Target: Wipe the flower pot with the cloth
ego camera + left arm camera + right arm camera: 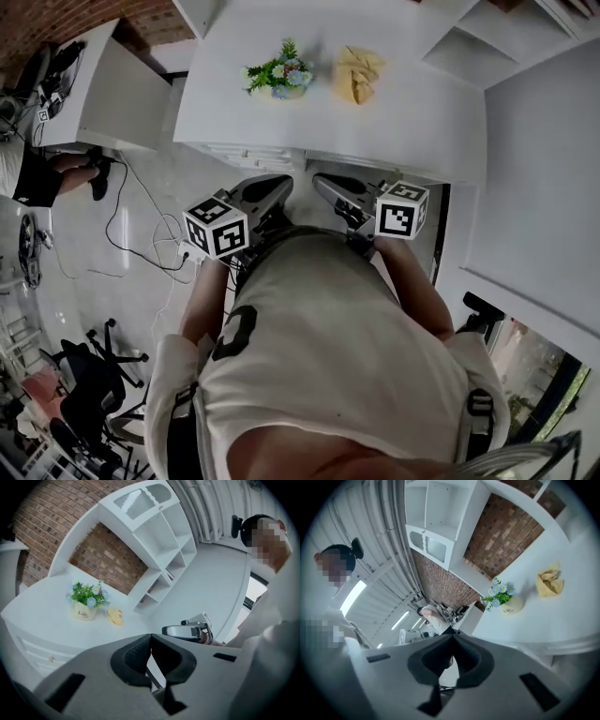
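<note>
A small cream flower pot (281, 86) with green leaves and blue flowers stands on the white table (394, 112); it also shows as the pot (84, 612) in the left gripper view and the pot (512, 605) in the right gripper view. A crumpled yellow cloth (357, 74) lies just right of it, seen again as the cloth (115, 616) and the cloth (549, 583). My left gripper (279, 187) and right gripper (323, 185) hover short of the table's near edge, both shut and empty, well apart from pot and cloth. The right gripper (187, 631) shows in the left gripper view.
White shelving (487, 42) stands at the table's right and back. A second white desk (103, 94) is to the left, with cables (131, 234) on the floor and office chairs (89, 384) at lower left. Another person (436, 618) sits far off by a brick wall (506, 536).
</note>
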`<state>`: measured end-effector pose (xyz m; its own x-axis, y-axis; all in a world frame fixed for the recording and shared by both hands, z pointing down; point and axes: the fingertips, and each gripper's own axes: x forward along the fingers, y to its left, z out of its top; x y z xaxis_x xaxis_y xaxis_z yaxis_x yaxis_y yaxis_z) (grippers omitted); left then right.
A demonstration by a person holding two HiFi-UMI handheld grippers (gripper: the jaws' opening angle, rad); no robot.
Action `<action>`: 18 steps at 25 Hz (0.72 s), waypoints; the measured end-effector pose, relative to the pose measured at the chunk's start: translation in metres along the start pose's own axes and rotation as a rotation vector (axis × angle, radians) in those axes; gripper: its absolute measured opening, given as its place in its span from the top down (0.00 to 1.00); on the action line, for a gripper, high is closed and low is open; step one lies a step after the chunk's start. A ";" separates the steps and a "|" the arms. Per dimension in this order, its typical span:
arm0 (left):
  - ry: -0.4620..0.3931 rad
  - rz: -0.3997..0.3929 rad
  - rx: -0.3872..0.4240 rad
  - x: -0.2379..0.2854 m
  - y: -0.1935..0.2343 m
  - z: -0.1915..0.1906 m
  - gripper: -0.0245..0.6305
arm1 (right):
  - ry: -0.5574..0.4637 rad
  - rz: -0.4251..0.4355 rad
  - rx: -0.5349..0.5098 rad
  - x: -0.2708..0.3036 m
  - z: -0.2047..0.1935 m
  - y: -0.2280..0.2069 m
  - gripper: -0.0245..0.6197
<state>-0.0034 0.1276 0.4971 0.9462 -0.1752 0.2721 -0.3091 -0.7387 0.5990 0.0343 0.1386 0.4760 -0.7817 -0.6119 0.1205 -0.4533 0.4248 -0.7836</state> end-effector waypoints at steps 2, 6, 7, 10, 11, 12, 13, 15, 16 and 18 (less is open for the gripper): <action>0.021 -0.010 0.000 0.014 -0.025 -0.017 0.93 | -0.026 0.013 0.033 -0.022 -0.009 0.001 0.95; 0.113 -0.008 0.024 0.037 -0.069 -0.064 0.93 | -0.047 0.031 0.091 -0.059 -0.034 0.002 0.95; 0.143 -0.002 0.036 0.038 -0.078 -0.077 0.93 | -0.041 0.044 0.108 -0.063 -0.043 0.003 0.95; 0.210 0.029 0.074 0.036 -0.096 -0.103 0.93 | -0.001 0.084 0.154 -0.072 -0.068 0.010 0.95; 0.222 0.036 0.082 0.034 -0.100 -0.109 0.93 | 0.011 0.093 0.163 -0.074 -0.075 0.013 0.95; 0.231 0.041 0.088 0.031 -0.103 -0.114 0.93 | 0.021 0.101 0.167 -0.076 -0.081 0.017 0.95; 0.240 0.046 0.093 0.028 -0.105 -0.118 0.93 | 0.030 0.107 0.167 -0.075 -0.086 0.020 0.95; 0.257 0.050 0.098 0.022 -0.108 -0.127 0.93 | 0.045 0.114 0.164 -0.072 -0.093 0.026 0.95; 0.261 0.052 0.098 0.018 -0.110 -0.131 0.93 | 0.051 0.115 0.163 -0.070 -0.096 0.029 0.95; 0.256 0.058 0.088 0.008 -0.110 -0.137 0.93 | 0.061 0.113 0.159 -0.065 -0.104 0.037 0.95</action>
<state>0.0251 0.2971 0.5365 0.8688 -0.0568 0.4919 -0.3417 -0.7878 0.5124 0.0237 0.2642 0.5024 -0.8504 -0.5228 0.0593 -0.2919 0.3750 -0.8799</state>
